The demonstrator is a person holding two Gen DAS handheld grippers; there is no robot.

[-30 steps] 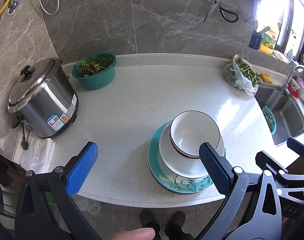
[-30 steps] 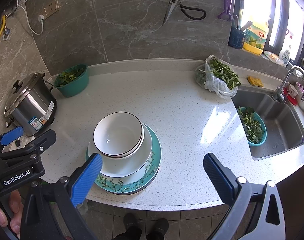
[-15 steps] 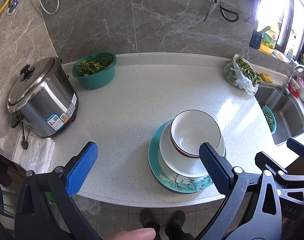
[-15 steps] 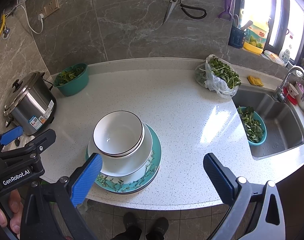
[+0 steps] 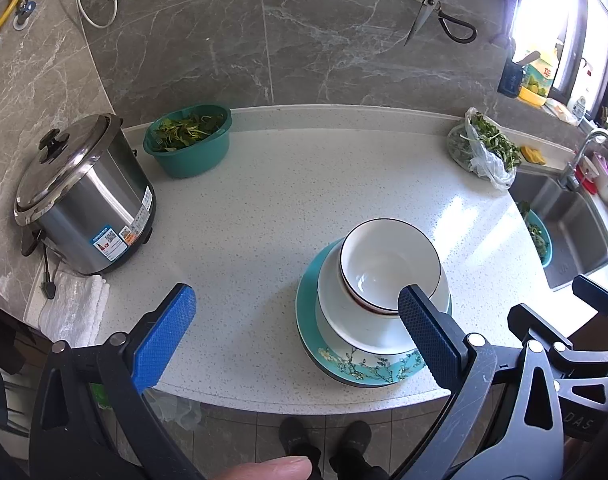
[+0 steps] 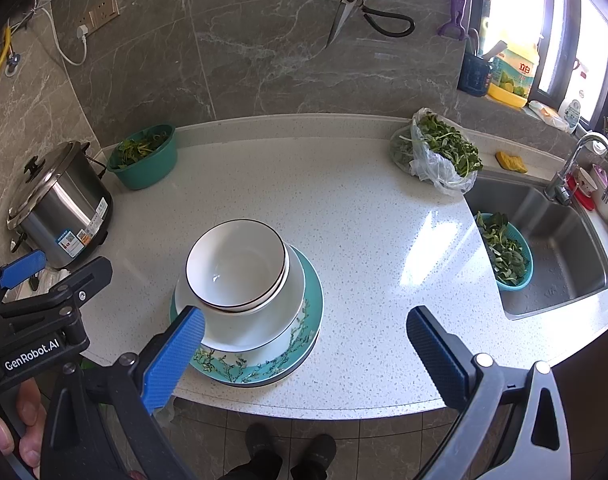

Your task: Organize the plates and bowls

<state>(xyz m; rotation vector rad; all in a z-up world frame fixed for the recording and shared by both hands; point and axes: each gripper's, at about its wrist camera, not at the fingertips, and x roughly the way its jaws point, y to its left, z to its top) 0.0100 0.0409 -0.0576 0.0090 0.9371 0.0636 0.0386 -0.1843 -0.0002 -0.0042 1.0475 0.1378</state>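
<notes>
Bowls sit stacked on the plate right of my spread left tongs; right tongs, also spread, straddle them.

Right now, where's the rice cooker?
The rice cooker stands at the far left of the counter in both views, against the left wall, just left of the green basin of greens, with a folded white towel in front of it.

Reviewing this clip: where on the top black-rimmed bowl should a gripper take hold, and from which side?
Grip the top bowl by its thin rim, one finger inside and one outside, from above at the near counter-edge side. It sits upright and nested in the stack, so its walls are partly hidden. The open right gripper looks nearest.
</notes>
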